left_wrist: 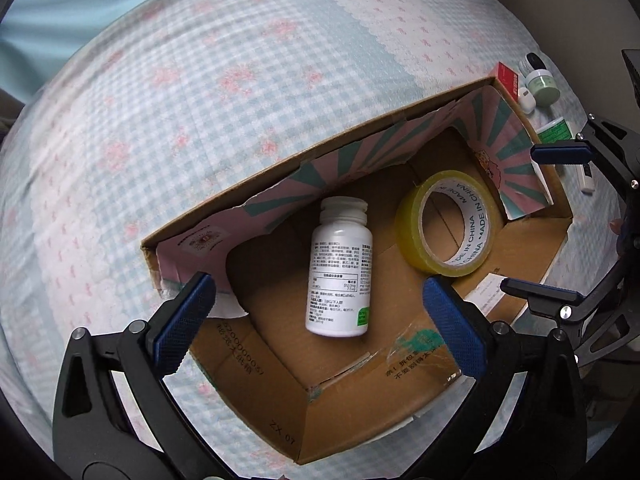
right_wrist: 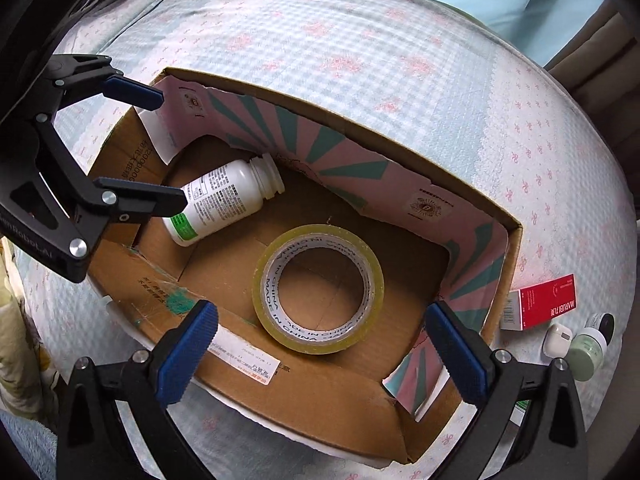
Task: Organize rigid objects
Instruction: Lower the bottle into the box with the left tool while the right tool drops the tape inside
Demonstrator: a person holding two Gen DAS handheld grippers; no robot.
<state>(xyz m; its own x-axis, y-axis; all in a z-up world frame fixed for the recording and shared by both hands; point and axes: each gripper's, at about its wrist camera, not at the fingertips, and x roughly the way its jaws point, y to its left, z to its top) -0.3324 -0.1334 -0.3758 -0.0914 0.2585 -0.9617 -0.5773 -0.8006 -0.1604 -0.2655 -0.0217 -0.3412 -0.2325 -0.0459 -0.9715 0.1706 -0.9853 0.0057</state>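
An open cardboard box (left_wrist: 400, 400) (right_wrist: 320, 412) lies on a checked bedspread. Inside it lie a white pill bottle (left_wrist: 340, 272) (right_wrist: 224, 204) on its side and a roll of yellowish tape (left_wrist: 448, 224) (right_wrist: 318, 288), flat on the floor of the box. My left gripper (left_wrist: 316, 328) is open and empty above the box, over the bottle; it also shows in the right wrist view (right_wrist: 168, 148). My right gripper (right_wrist: 320, 352) is open and empty over the tape; it also shows in the left wrist view (left_wrist: 560, 220).
Outside the box at its right end lie a red carton (right_wrist: 544, 302) (left_wrist: 509, 80), a small white case (right_wrist: 557, 338), a pale green jar (right_wrist: 586, 350) (left_wrist: 541, 84), a green tube (left_wrist: 554, 130) and a white stick (left_wrist: 585, 178). The bedspread (right_wrist: 360, 40) stretches beyond the box.
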